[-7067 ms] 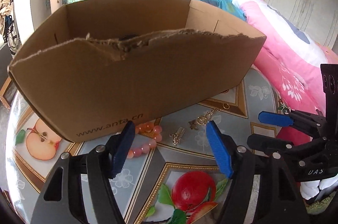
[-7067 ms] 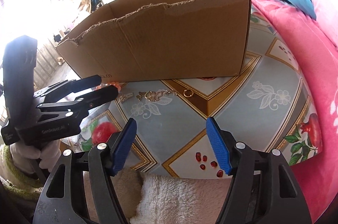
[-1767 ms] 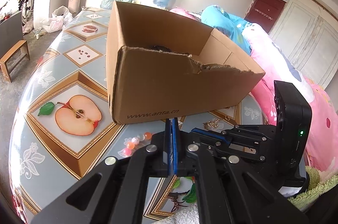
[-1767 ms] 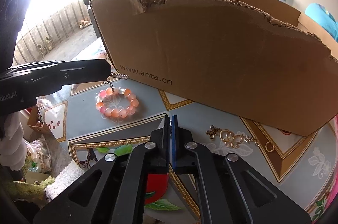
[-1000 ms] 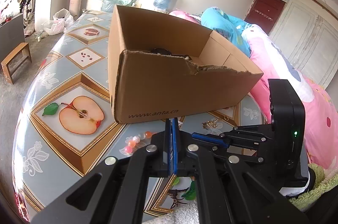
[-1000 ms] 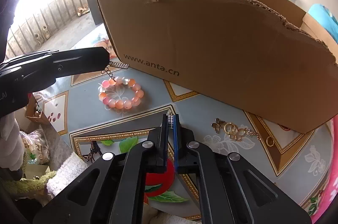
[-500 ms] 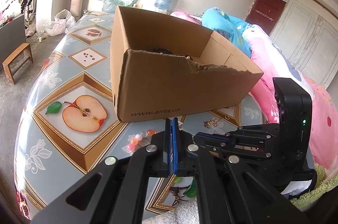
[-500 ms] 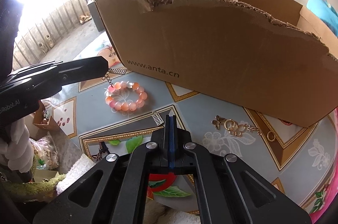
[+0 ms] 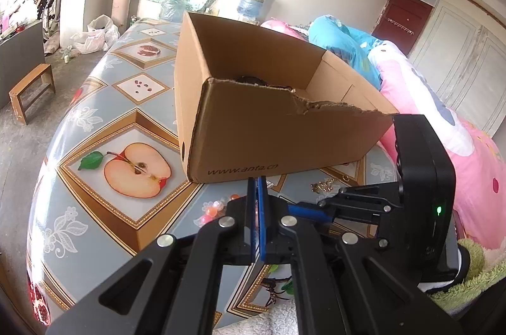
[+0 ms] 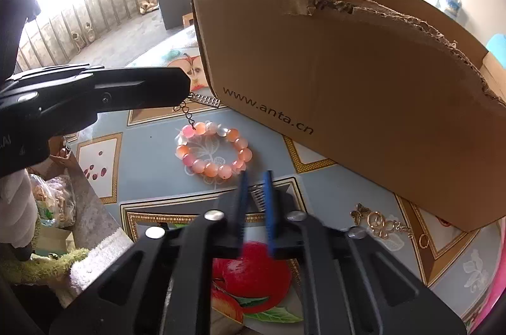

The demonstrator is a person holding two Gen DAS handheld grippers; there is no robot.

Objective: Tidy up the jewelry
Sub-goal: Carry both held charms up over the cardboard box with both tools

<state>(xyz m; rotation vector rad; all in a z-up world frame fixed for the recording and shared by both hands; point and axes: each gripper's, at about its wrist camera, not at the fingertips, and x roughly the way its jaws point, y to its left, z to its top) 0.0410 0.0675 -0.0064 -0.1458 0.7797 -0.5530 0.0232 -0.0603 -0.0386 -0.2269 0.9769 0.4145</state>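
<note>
Left gripper (image 9: 256,180): blue pads pressed flat together. From the right wrist view its tip pinched a silver strip (image 10: 205,99), held off the counter (image 10: 151,164). A thin dark chain (image 10: 187,115) dangled from the strip down toward the bracelet (image 10: 215,151). We could not tell whether the chain's end touched a bead.

Right gripper (image 10: 255,177): pads a little apart and blurred; the jaws had just been opening. Through the gap we saw a small ribbed silver clip (image 10: 259,196) lying on the counter. The pads did not press on it.

The bracelet, of pink and orange beads, lay flat on the counter between the two grippers, just in front of the box (image 10: 363,101). It was beyond the right gripper's tips and below the left gripper's tip.

The box was cardboard and open-topped, with a torn near rim and printed lettering low on the near wall. It stood on the counter. Something dark (image 9: 249,79) showed inside, past the torn edge; we could not make it out.

A gold chain (image 10: 379,222) with a butterfly and rings lay on the counter near the box's near wall, off to the right of the right gripper and apart from the bracelet.

The counter wore a patterned cover with fruit prints. A bed (image 9: 458,145) with pink bedding ran along its far side.
</note>
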